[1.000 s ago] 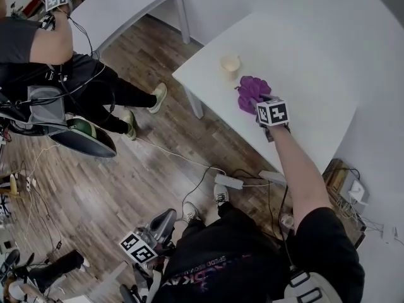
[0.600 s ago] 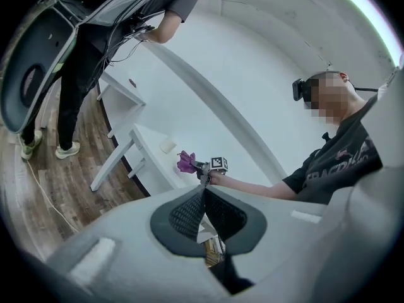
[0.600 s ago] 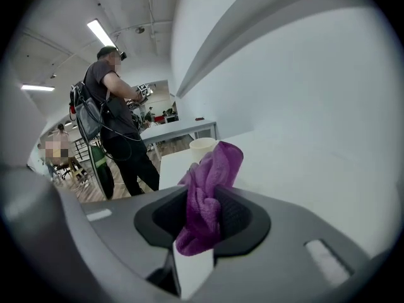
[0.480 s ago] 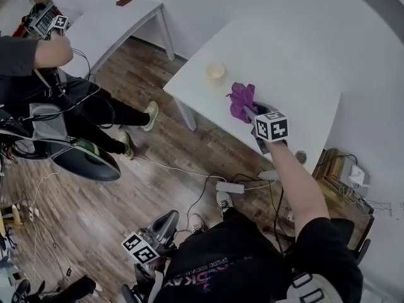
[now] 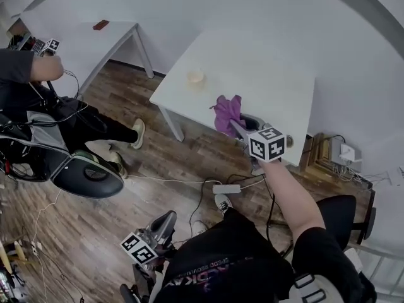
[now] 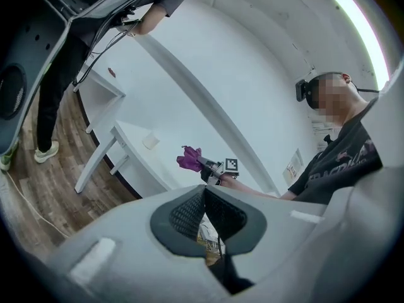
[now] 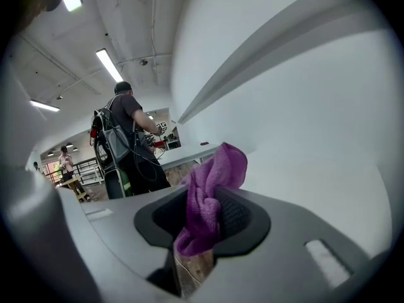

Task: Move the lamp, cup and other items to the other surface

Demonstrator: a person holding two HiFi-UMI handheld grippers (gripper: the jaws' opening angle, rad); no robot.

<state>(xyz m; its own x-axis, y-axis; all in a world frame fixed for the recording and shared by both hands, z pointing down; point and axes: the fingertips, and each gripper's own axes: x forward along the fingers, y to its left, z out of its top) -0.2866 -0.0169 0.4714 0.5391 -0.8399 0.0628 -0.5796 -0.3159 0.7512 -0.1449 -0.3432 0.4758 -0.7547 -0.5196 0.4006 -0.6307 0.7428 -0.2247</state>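
My right gripper is shut on a purple cloth, which hangs bunched above the near edge of the white table. In the right gripper view the cloth fills the gap between the pads and sticks up past them. A pale cup stands upright near the table's left edge, apart from the cloth. My left gripper is low at my left side over the wooden floor, shut with nothing in it. From the left gripper view the cup and the held cloth show ahead.
A second white table stands at the far left with a small dark red item on it. Another person stands beside it, near a round chair seat. Cables and a power strip lie on the floor by the table leg.
My right gripper has lifted the purple cloth off the table top and drawn it back toward the near edge. The cup stays in place. My left gripper has hardly moved.
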